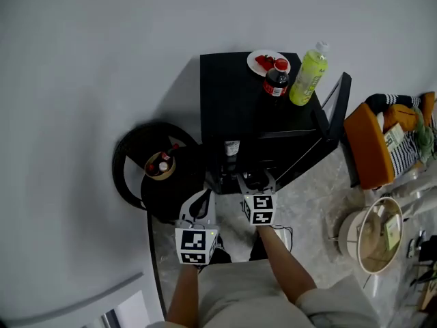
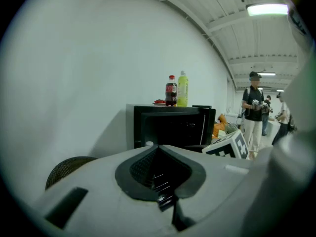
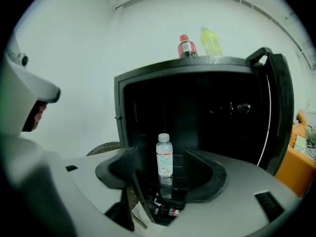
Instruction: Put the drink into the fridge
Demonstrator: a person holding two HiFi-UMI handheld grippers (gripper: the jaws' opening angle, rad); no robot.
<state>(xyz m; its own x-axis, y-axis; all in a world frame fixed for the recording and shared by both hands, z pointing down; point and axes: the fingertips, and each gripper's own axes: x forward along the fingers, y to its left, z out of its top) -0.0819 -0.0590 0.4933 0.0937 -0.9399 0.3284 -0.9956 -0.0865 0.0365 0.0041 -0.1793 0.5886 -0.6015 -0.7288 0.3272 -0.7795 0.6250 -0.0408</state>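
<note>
A black mini fridge (image 1: 235, 108) stands against the wall with its door (image 1: 329, 123) swung open to the right. Inside it, a clear drink bottle (image 3: 164, 155) with a white cap stands upright on a glass shelf; the same bottle (image 1: 232, 147) shows in the head view. My right gripper (image 3: 160, 163) is open just in front of the fridge opening, and the bottle stands free beyond its fingertips. My left gripper (image 2: 158, 151) is shut and empty, held lower and to the left (image 1: 199, 200). A cola bottle (image 1: 276, 79) and a green bottle (image 1: 307, 77) stand on the fridge top.
A white plate (image 1: 263, 61) with red pieces lies on the fridge top. A round black side table (image 1: 171, 183) with a small bowl of items is at the fridge's left. An orange chair (image 1: 369, 145) and a white basket (image 1: 372, 234) are at the right. People (image 2: 254, 112) stand far off.
</note>
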